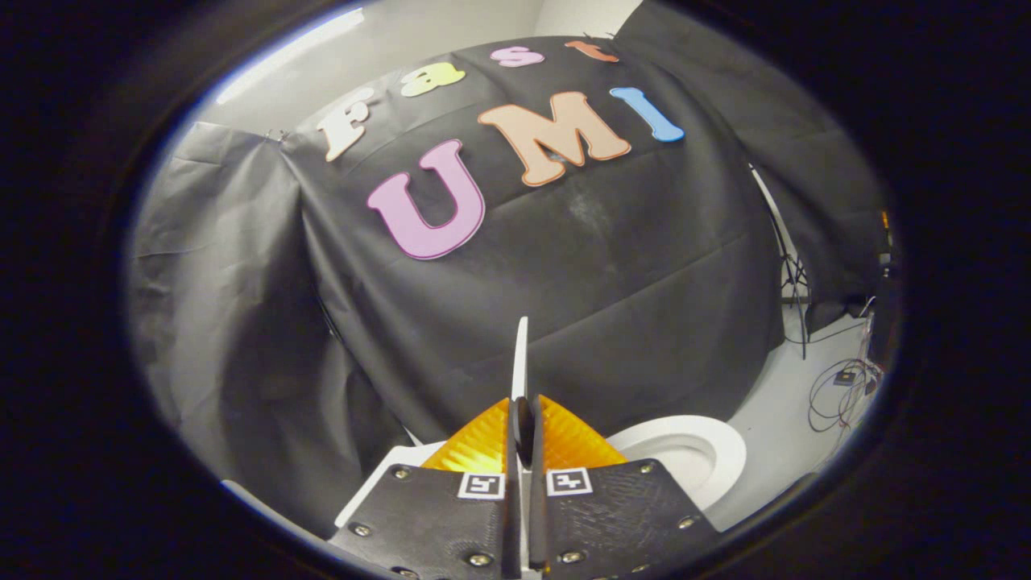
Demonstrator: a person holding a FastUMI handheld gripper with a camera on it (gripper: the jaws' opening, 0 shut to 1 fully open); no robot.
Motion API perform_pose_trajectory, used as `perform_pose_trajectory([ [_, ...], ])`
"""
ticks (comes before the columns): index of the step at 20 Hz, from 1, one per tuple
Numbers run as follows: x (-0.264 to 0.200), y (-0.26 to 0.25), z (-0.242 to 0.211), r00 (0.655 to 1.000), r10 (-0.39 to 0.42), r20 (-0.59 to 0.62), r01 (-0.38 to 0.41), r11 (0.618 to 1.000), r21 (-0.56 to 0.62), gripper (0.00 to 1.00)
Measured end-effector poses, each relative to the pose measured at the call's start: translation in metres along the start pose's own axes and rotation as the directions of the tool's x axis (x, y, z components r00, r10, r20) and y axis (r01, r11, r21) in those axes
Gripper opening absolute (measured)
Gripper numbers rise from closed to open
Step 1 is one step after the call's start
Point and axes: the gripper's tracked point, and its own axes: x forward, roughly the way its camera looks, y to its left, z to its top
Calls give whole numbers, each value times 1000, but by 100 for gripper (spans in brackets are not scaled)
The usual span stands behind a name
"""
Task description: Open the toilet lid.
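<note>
**White lid pinched edge-on, raised well off the bowl**

White plastic, thin and seen edge-on: the toilet lid (520,362) stands almost upright between the two fingers and rises beyond their tips against the black cloth wall (612,266).

Gripper view:
- The gripper (522,419) is pressed nearly together, with the lid's edge sandwiched in the narrow gap. Both fingers appear to bear on it, one on each face. Judged a pinch grip, chosen because the lid is a thin sheet and its rim is the only part a two-finger claw can grab.
- Below and to the right of the fingers lies the toilet seat (693,451), a white ring, flat, with its opening uncovered. The lid is well clear of it there.
- A flat white part (378,479) sits just left of the fingers, low down; likely the toilet's rear, but too cropped to be sure.
- Cables (838,387) and a stand leg (793,282) lie on the pale floor (773,435) far right, well apart from the toilet.

Judgement: lid near vertical, so the lift looks mostly done. Hinge hidden behind the fingers. Remaining: tip it past upright so it rests back alone, then let go. Risk: releasing early, lid drops shut.
</note>
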Motion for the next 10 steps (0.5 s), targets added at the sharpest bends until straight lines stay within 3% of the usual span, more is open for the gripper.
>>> perform_pose_trajectory([
  [10, 11, 66, -27, 989, 97, -108, -114, 981, -160, 7],
])
